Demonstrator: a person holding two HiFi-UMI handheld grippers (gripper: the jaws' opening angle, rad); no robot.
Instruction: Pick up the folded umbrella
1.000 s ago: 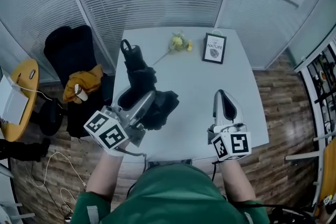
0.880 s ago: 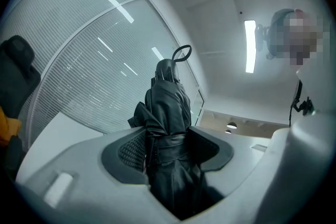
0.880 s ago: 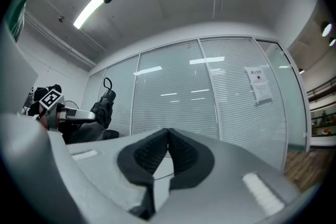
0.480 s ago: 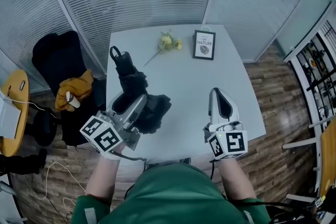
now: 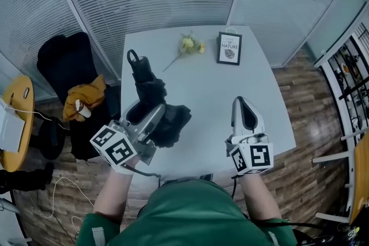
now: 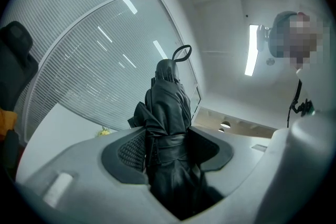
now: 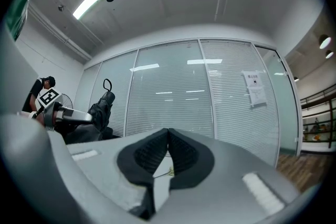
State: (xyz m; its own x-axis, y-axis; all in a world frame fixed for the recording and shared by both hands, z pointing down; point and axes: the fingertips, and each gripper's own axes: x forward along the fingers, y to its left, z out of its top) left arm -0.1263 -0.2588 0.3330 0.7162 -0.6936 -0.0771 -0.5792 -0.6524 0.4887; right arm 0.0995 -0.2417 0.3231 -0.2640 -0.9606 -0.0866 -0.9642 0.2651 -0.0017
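1. Left gripper view: folded umbrella (image 6: pixel 169 107) sits between the jaws of the left gripper (image 6: pixel 167 149). Both pads are clamped on the black fabric at its strap-banded middle. The jaws stand wide because the bundle is thick.
2. Wrist loop (image 6: pixel 181 52) end points up and away from the gripper. The other end hangs below the jaws as a loose bunch of canopy.
3. Head view: umbrella is over the left part of the table (image 5: pixel 207 89), angled along its left edge. It looks lifted clear of the top, but I can't confirm the gap under the loose end.
4. Right gripper (image 7: pixel 168 131) has its jaws closed together with nothing between them. It is parked over the right side of the table, well apart from the umbrella.
5. Risk: the pads bite soft fabric, not the rigid shaft, so the bundle could slide or twist in the grip if the hand rolls.
6. Risk: the loose canopy may drag on the table or unfurl further.
7. Risk: a forward swing could sweep the loop end towards the yellow flower (image 5: pixel 187 44) and picture frame (image 5: pixel 229 48).
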